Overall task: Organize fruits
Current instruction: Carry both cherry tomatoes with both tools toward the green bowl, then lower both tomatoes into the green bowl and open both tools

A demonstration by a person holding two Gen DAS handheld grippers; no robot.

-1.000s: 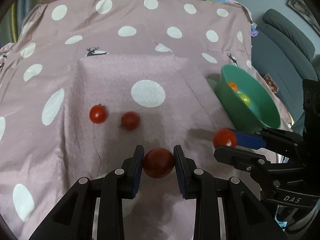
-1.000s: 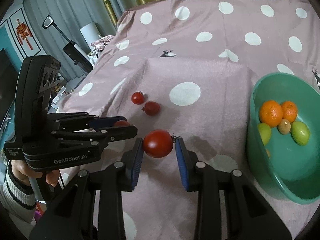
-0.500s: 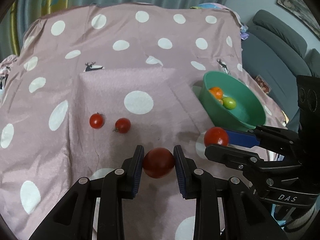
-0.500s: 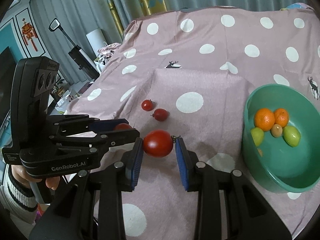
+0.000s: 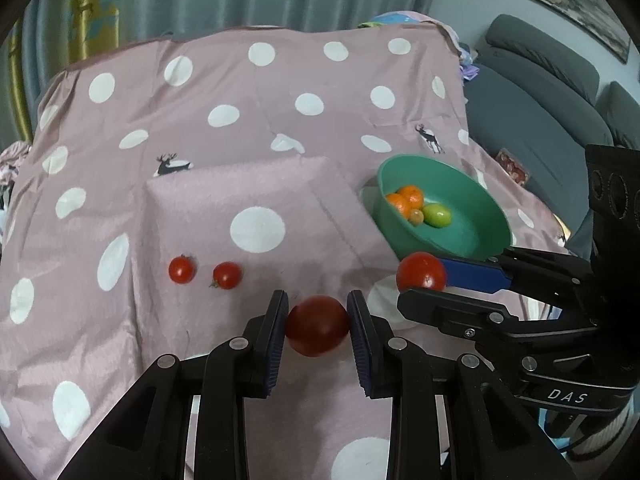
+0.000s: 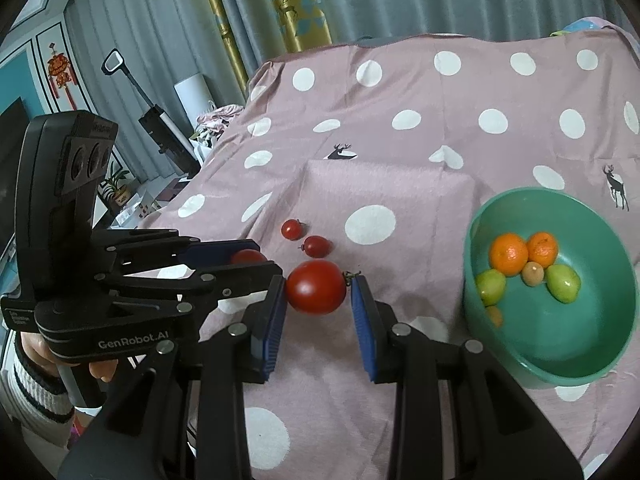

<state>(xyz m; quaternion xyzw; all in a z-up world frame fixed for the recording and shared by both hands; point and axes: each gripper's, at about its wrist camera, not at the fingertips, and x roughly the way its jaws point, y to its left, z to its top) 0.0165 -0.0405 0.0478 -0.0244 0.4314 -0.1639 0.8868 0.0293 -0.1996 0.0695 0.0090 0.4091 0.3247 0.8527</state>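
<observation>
- Polka-dot cloth (image 5: pixel 280 128): covers the whole work surface.
- Green bowl (image 6: pixel 592 352), 3 o'clock in right wrist view: holds two oranges (image 6: pixel 509 254), green fruits (image 6: pixel 563 282).
- Left gripper (image 5: pixel 317 326): clamped on dark tomato (image 5: pixel 317 330), held above cloth.
- Right gripper (image 6: pixel 318 294): clamped on bright tomato (image 6: pixel 316 293), left of bowl.
- Two cherry tomatoes (image 5: pixel 227 275) on cloth, 10 o'clock of left gripper.
</observation>
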